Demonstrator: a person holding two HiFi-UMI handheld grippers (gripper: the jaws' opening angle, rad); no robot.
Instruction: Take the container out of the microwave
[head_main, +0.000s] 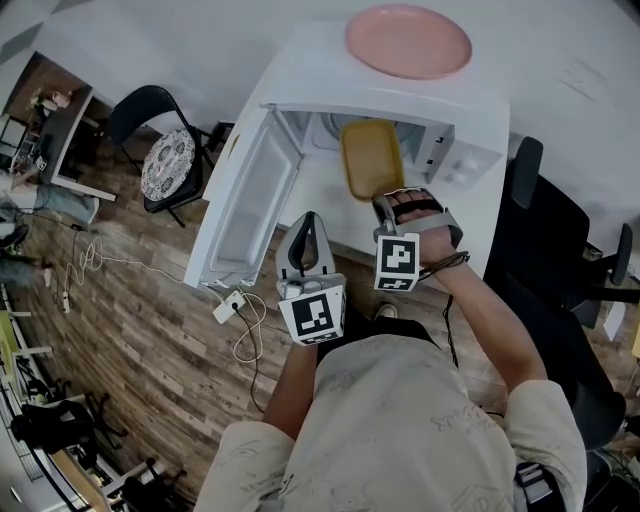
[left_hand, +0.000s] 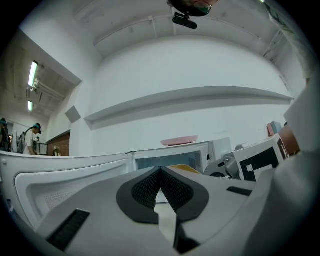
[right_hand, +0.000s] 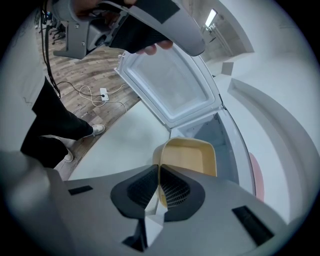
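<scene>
A white microwave (head_main: 480, 110) stands with its door (head_main: 245, 200) swung open to the left. A shallow yellow container (head_main: 370, 160) sticks half out of the oven's mouth, above the white tabletop (head_main: 325, 215). My right gripper (head_main: 385, 200) is shut on the near rim of the container (right_hand: 190, 157), and the rim shows between its jaws (right_hand: 158, 172). My left gripper (head_main: 308, 225) hovers in front of the open door, shut and holding nothing (left_hand: 160, 171). It points level at the microwave (left_hand: 170, 155).
A pink plate (head_main: 408, 40) lies on top of the microwave. A black folding chair (head_main: 160, 150) with a patterned cushion stands at the left. A black office chair (head_main: 560, 250) stands at the right. A power strip (head_main: 230, 306) with cable lies on the wooden floor.
</scene>
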